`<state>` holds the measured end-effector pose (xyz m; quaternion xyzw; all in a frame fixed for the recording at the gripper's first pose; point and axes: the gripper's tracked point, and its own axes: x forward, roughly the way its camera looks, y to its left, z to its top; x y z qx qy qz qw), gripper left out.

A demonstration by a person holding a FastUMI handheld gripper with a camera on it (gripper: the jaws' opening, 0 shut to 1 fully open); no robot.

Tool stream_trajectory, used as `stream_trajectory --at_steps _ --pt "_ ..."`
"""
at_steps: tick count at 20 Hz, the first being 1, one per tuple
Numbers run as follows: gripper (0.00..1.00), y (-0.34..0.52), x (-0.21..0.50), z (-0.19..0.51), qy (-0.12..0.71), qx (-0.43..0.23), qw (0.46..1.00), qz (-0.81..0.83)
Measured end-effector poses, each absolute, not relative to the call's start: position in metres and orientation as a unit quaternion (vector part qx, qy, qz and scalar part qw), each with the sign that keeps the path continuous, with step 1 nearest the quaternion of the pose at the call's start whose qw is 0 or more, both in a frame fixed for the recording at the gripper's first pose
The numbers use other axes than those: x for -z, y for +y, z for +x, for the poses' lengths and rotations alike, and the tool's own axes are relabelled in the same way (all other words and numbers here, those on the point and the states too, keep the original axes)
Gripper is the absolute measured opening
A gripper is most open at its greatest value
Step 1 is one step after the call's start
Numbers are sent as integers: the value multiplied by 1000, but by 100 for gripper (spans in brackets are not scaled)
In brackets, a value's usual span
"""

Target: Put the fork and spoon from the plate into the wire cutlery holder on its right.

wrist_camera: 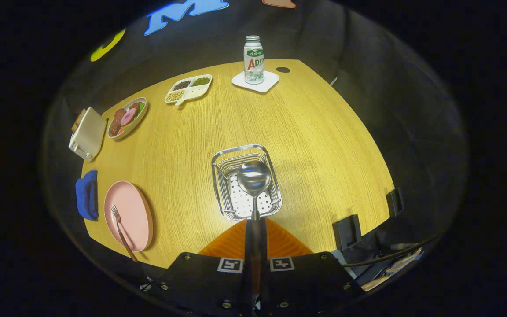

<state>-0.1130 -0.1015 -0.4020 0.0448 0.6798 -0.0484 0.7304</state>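
The gripper (253,240) clamps the spoon (254,178), bowl apparently inside the holder's (218,176) rim. The fork (119,224) lies on the plate (137,211) (bare table (324,145) all around).

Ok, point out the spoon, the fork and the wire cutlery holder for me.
spoon (254,177): gripper view, on its bowl, held out over the holder.
fork (115,212): gripper view, on its tines, lying on the pink plate.
wire cutlery holder (219,155): gripper view, on its far rim corner.
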Motion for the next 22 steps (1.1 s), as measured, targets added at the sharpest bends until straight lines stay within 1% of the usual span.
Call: stream_trajectory --at_steps 2,8,9,10,11,14,15,22 --pt "10 -102 399 -103 673 47 737 44" --pt "10 -102 394 -96 668 44 742 39" --pt "11 -100 393 -95 665 42 745 41" --pt "16 -100 393 -93 662 41 747 40" --pt "17 -100 391 -92 657 39 752 39" --pt "99 -96 386 -85 641 25 766 37" --pt "96 -97 385 -82 636 25 770 33" --pt "96 -85 378 -75 620 17 783 32"
